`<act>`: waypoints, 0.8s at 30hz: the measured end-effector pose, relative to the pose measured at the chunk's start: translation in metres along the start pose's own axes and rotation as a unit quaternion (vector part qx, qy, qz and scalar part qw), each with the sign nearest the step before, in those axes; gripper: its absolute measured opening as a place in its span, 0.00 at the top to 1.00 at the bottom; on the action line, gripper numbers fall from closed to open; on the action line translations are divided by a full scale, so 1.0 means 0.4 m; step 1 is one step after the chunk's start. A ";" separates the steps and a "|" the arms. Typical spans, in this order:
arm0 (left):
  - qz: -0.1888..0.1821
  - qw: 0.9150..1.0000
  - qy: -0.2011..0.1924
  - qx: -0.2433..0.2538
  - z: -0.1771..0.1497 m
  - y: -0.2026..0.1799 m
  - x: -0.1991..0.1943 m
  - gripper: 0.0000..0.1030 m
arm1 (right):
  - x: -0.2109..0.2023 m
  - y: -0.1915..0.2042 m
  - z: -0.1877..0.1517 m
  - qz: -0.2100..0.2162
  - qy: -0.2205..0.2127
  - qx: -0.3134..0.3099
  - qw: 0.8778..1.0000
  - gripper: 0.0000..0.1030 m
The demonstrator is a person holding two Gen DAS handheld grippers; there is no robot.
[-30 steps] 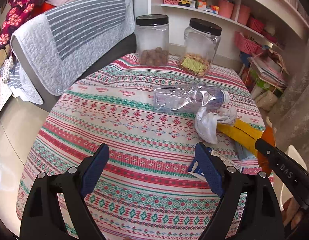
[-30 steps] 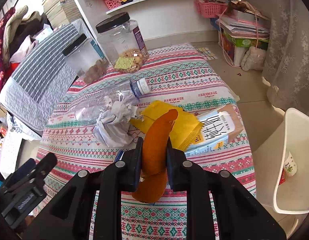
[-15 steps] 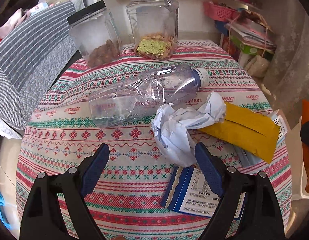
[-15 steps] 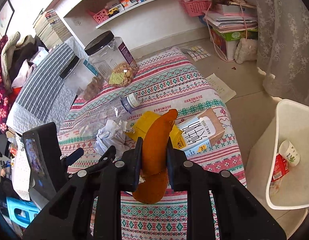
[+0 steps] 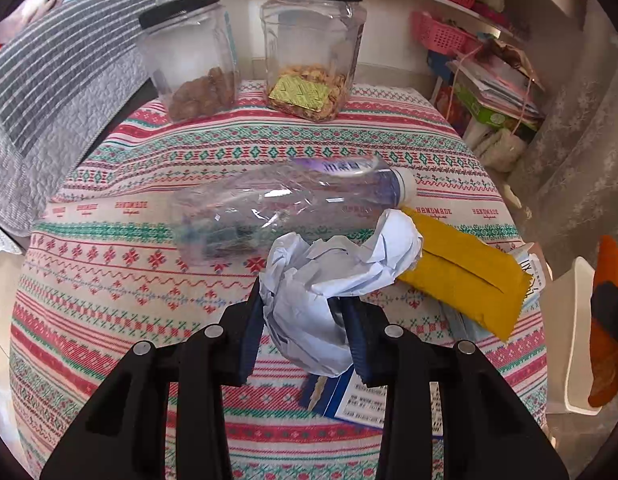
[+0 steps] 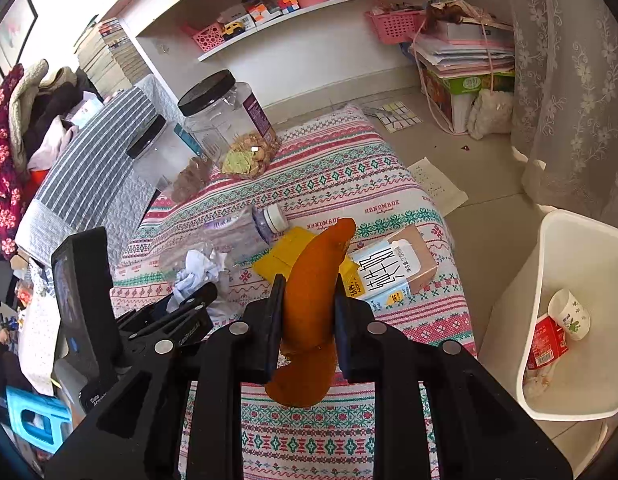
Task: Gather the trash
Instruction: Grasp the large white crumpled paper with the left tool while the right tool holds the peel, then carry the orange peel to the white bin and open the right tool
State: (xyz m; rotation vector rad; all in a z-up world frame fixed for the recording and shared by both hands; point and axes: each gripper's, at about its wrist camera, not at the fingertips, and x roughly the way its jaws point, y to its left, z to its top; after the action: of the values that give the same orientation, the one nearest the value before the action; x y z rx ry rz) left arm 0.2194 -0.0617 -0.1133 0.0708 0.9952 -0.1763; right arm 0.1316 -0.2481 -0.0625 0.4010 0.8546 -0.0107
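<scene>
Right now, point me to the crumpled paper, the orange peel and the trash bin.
crumpled paper point(image 5: 309, 292), left wrist view, on its middle between the pads.
orange peel point(image 6: 313, 280), right wrist view, on its upper half.
trash bin point(image 6: 539, 280), right wrist view, on its near rim.

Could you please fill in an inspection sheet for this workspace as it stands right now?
Surface: round table under a patterned tablecloth.
Job's things: crumpled paper, crushed plastic bottle, yellow packet, milk carton, orange peel; white bin beside the table, holding a cup and a red carton.
Clutter: two black-lidded jars.
Grippers: left gripper has just closed on the crumpled paper; right gripper clamps the orange peel.
Cables: nothing seen.
Surroundings: shelf, pink baskets, curtain.
</scene>
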 end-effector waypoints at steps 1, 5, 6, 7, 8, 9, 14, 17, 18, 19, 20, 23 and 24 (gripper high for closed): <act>0.003 1.000 -0.004 -0.005 -0.008 0.008 -0.021 0.64 | -0.009 0.004 -0.002 0.001 -0.003 -0.005 1.000 0.79; 0.031 0.999 -0.022 -0.022 -0.035 0.035 -0.114 0.64 | -0.044 0.026 -0.016 0.009 -0.009 -0.025 1.000 0.79; 0.038 0.999 -0.026 -0.026 -0.040 0.042 -0.140 0.64 | -0.053 0.031 -0.021 0.008 -0.011 -0.032 0.999 0.79; 0.042 0.998 -0.032 -0.034 -0.044 0.050 -0.166 0.64 | -0.063 0.037 -0.026 0.007 -0.014 -0.040 0.999 0.79; 0.045 0.997 -0.037 -0.043 -0.049 0.059 -0.194 0.64 | -0.072 0.043 -0.030 0.005 -0.018 -0.048 0.999 0.79; 0.046 0.997 -0.044 -0.051 -0.053 0.068 -0.221 0.64 | -0.082 0.046 -0.034 0.002 -0.023 -0.054 0.998 0.79; 0.048 0.993 -0.090 -0.062 -0.094 0.075 -0.313 0.63 | -0.123 0.055 -0.054 -0.013 -0.044 -0.082 0.996 0.79; 0.064 0.991 -0.107 -0.056 -0.117 0.062 -0.321 0.63 | -0.142 0.057 -0.059 -0.028 -0.059 -0.096 0.993 0.79; 0.059 0.991 -0.112 -0.054 -0.114 0.057 -0.328 0.63 | -0.149 0.056 -0.057 -0.031 -0.064 -0.098 0.993 0.79; 0.058 0.990 -0.120 -0.050 -0.111 0.049 -0.340 0.63 | -0.158 0.053 -0.054 -0.034 -0.072 -0.098 0.992 0.79; 0.060 0.988 -0.132 -0.043 -0.111 0.040 -0.355 0.63 | -0.166 0.051 -0.051 -0.036 -0.080 -0.097 0.991 0.79; 0.058 0.984 -0.167 -0.034 -0.113 0.014 -0.397 0.63 | -0.187 0.047 -0.043 -0.042 -0.101 -0.094 0.989 0.78; 0.059 0.982 -0.178 -0.031 -0.113 0.006 -0.410 0.63 | -0.193 0.046 -0.043 -0.044 -0.107 -0.094 0.989 0.78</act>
State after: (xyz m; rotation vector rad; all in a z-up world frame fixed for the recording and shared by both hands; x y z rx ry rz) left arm 0.0952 -0.0340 -0.0004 0.0395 0.6369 -0.0472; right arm 0.0711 -0.2365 -0.0097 0.1808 0.6537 -0.0535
